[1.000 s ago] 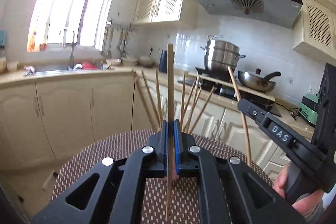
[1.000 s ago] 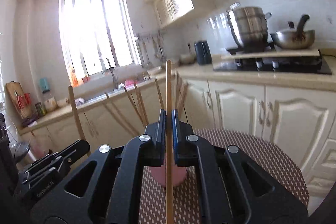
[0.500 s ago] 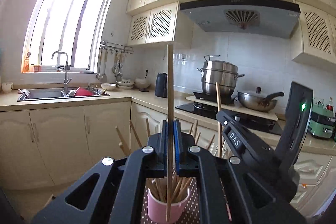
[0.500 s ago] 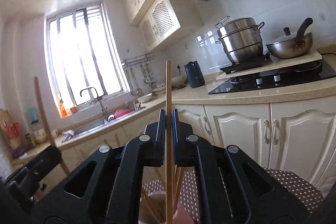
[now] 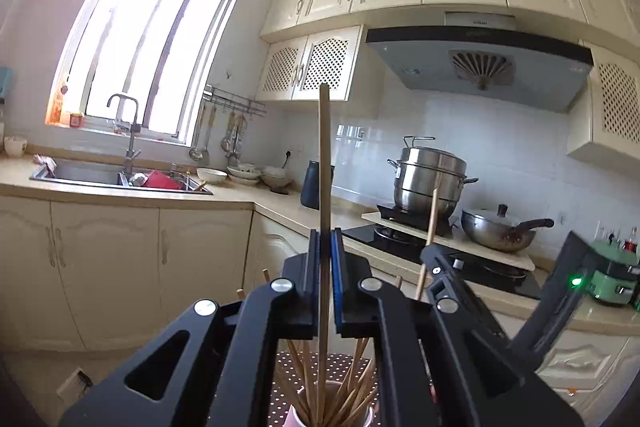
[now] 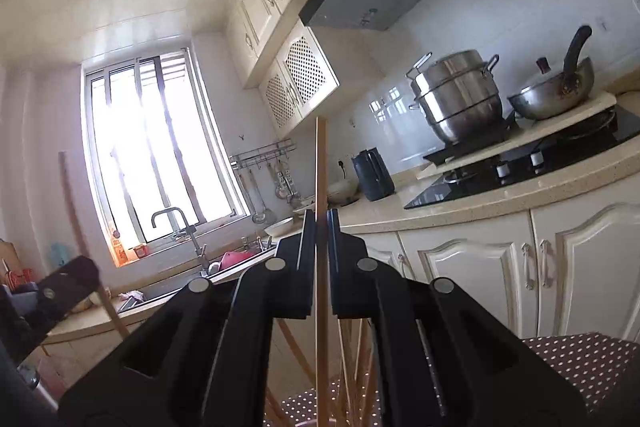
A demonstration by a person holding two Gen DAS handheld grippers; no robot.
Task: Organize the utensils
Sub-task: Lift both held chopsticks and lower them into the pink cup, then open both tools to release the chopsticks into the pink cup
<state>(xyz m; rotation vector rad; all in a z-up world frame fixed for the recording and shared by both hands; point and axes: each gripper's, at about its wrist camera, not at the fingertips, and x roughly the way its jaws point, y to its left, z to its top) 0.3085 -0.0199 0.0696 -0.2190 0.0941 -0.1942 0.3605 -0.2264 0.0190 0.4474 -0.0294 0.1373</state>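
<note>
1. Cream kitchen cabinets, a sink under a bright window at far left and a stove with a steel pot at far right form the background; a dotted desk point(image 5: 320, 367) sits near, low in both views.
2. The left tool point(image 5: 324, 255) is clamped on one upright chopstick point(image 5: 324, 163), its lower end reaching down into the pink cup point(image 5: 300, 421), probably so it can drop in among the others.
3. The right tool point(image 6: 319, 231) likewise pinches a second chopstick point(image 6: 321, 167) held vertical above the same bundle.
4. The cup is cut off at the frame bottom and hidden in the right view; whether either stick's tip touches the cup bottom cannot be made out.
</note>
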